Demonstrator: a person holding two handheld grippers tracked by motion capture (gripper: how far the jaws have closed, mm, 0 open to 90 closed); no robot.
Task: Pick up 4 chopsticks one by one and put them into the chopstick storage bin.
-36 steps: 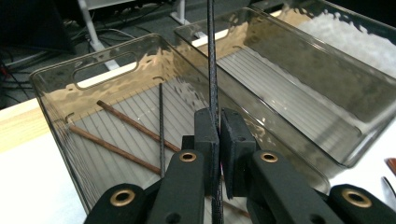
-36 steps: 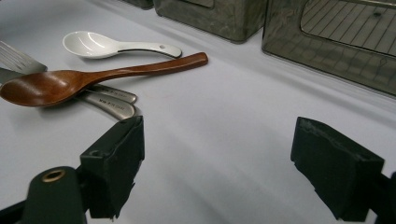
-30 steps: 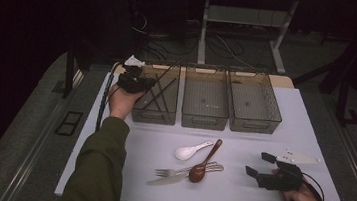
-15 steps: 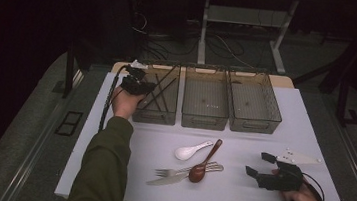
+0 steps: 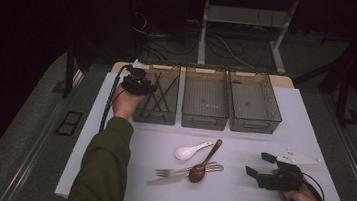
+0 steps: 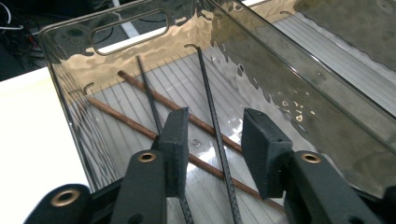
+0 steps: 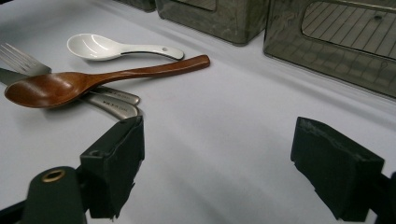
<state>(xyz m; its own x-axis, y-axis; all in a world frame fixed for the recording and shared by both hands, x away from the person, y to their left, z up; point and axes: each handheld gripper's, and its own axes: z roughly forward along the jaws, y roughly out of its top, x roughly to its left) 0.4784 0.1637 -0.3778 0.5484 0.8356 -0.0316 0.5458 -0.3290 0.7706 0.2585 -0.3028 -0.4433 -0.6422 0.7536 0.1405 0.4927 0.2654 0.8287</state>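
The left gripper (image 5: pixel 144 84) has drawn back, jaws apart, over thin, seemingly crossed chopsticks (image 6: pixel 161 109).

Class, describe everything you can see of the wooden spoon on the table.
The wooden spoon is reddish-brown with a glossy finish, an oval bowl and a long slim handle. It lies flat on the white table, bowl up, its bowl resting across the metal fork and knife handles, beside the white spoon. Nothing grips it.
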